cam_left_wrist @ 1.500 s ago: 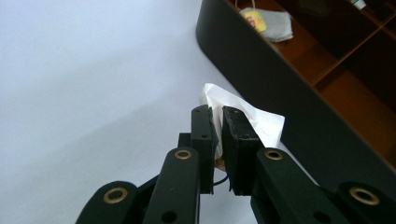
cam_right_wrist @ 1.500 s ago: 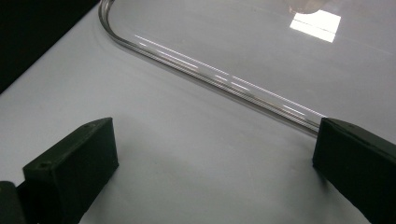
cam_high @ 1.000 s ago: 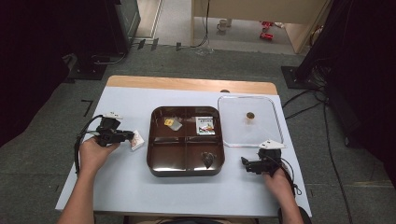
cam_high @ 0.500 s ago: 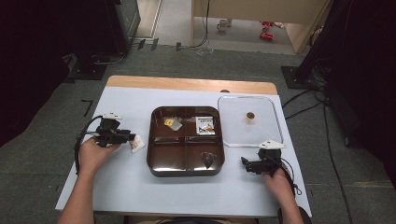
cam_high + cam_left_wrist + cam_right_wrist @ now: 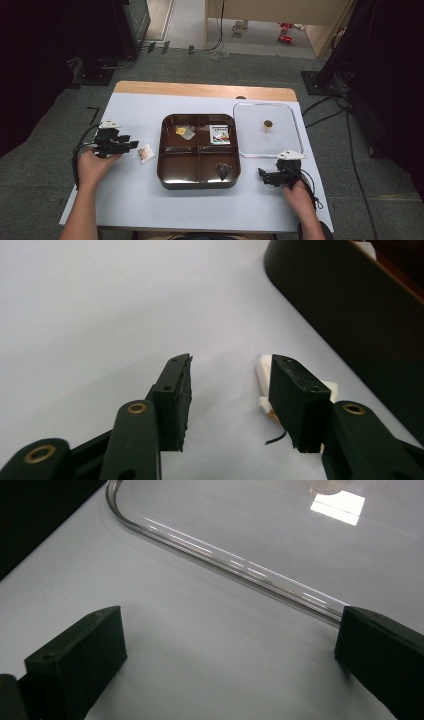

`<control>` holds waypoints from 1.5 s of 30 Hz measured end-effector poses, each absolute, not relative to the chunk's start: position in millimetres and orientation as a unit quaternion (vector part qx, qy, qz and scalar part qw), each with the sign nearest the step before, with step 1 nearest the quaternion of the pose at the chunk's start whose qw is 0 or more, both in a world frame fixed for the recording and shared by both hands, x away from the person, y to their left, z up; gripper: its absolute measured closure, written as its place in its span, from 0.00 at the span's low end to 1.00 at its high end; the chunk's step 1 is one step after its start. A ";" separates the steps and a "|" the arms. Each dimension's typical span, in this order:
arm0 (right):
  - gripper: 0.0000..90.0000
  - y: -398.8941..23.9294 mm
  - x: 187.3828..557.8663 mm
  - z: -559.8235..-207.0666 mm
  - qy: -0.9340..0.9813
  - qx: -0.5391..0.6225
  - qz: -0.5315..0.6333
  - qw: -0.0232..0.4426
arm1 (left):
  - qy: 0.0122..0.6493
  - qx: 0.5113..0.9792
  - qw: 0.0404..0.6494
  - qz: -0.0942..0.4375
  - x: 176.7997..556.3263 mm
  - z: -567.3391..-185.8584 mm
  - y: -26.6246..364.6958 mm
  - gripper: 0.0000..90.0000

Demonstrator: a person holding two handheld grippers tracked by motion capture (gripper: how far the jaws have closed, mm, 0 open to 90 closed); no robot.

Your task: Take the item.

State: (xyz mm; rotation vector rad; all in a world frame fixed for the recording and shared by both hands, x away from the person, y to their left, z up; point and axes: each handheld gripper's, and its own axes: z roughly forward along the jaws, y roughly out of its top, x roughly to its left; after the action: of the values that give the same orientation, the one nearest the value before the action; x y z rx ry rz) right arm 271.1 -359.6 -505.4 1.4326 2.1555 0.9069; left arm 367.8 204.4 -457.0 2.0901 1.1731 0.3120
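Gaping partway over the white table (image 5: 130, 200), with jaws apart and nothing between them: left gripper (image 5: 230, 390), held low at the table's left side (image 5: 131, 145). Lying just beside its right jaw and partly hidden behind it, a small white packet (image 5: 264, 371), seen from above as a pale packet with a brownish print (image 5: 146, 153) between the jaw tips and the dark brown tray (image 5: 199, 183). Rising close on the right in the left gripper view, the tray's dark outer wall (image 5: 340, 305). Spread wide and empty near the table's right front: right gripper (image 5: 230, 650), pointing left toward the tray in the high view (image 5: 261, 173), jaws resting just short of the curved rim of a clear lid (image 5: 230, 562). Sitting flat beside the tray's right edge, the lid (image 5: 250, 145) with a small round brown knob (image 5: 268, 123) at its centre. Divided into four compartments, the tray holding a yellow-and-white wrapped piece (image 5: 185, 132) in the far left one, a printed white sachet (image 5: 219, 134) in the far right one, and a dark heart-shaped item (image 5: 222, 170) in the near right one. Coming in from the bottom edge, a forearm and hand behind each gripper.
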 end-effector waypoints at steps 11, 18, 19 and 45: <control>0.00 -359.6 271.1 -505.4 0.770 0.512 0.324 0.198 | 0.463 0.793 0.364 0.156 362.8 -457.8 220.4 0.51; 0.00 -359.6 271.0 -505.4 0.770 0.512 0.324 0.198 | 0.483 0.793 0.336 0.161 367.6 -468.2 226.2 0.48; 0.00 -359.6 271.0 -505.4 0.770 0.512 0.324 0.198 | 0.484 0.793 0.335 0.159 368.2 -469.3 227.2 0.48; 0.00 -359.6 271.0 -505.4 0.770 0.512 0.324 0.198 | 0.444 0.803 0.349 0.189 353.7 -495.3 224.2 0.26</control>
State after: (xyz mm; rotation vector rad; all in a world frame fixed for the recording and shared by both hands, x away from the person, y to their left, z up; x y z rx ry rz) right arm 271.0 -359.6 -505.4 1.4322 2.1553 0.9074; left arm 353.7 224.2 -495.3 2.0817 1.1519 0.4912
